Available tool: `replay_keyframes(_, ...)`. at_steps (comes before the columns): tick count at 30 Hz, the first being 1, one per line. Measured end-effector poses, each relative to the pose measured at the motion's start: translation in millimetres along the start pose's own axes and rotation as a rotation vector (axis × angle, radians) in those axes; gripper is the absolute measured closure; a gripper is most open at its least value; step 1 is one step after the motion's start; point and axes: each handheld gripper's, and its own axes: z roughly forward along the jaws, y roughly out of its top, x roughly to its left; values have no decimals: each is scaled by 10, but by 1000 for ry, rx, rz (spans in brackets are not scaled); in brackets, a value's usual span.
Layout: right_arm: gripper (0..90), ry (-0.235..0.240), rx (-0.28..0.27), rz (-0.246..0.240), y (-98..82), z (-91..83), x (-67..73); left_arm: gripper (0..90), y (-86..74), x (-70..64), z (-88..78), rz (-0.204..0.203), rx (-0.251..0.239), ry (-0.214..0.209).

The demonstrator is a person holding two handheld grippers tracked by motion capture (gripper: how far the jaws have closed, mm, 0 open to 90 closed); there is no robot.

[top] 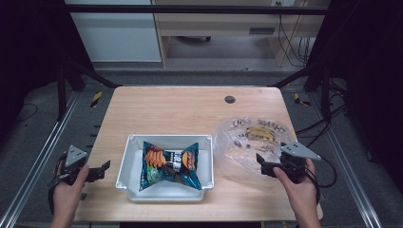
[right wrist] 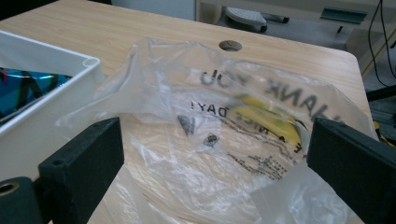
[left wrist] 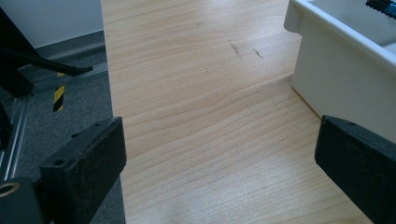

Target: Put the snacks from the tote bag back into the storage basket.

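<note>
Your right gripper (right wrist: 212, 168) has its two black jaws spread wide, with nothing clamped between them; the crumpled clear plastic bag (right wrist: 224, 121) with dark lettering and a yellow print lies directly ahead of them and billows up between the jaw tips, though you cannot tell from the right gripper view whether a pad touches the film. From above, that gripper (top: 265, 167) sits at the near edge of the bag (top: 247, 142), held in your right hand (top: 297, 183). To the gripper's left, just beside the bag, stands the white rectangular plastic bin (right wrist: 56, 79), and inside it lies a blue snack packet (top: 170, 164) with orange pictures on it, flat on the bin's floor. Your left gripper (left wrist: 219, 158) is also wide open and holds nothing; bare pale wooden tabletop (left wrist: 196, 116) lies between and ahead of its jaws, and the outer wall of the bin (left wrist: 336, 70) stands ahead and to the right of it, close to the right jaw but apart from it. In the high view that gripper (top: 97, 172) hangs at the table's edge, held in your left hand (top: 66, 190), just beside the bin (top: 124, 166) and well apart from the bag. Beyond the bag, farther from your right gripper, a small round dark hole (top: 230, 99) sits in the tabletop.
</note>
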Motion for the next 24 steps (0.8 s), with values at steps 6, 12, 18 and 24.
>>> replay_keyframes(6, 45, -19, 5, 13, -101, 22, -54, 20, -2, -1, -1, -1, 1, 1)
replay_keyframes(12, 45, -25, 12, 23, -191, 48, -77, 20, -2, -1, 0, 1, 2, 0)
replay_keyframes(18, 44, -21, 12, 27, -268, 70, -83, 20, -4, -3, 2, 0, 0, 1)
replay_keyframes(24, 44, -27, 13, 25, -314, 77, -92, 20, -2, -2, -1, 1, 1, 1)
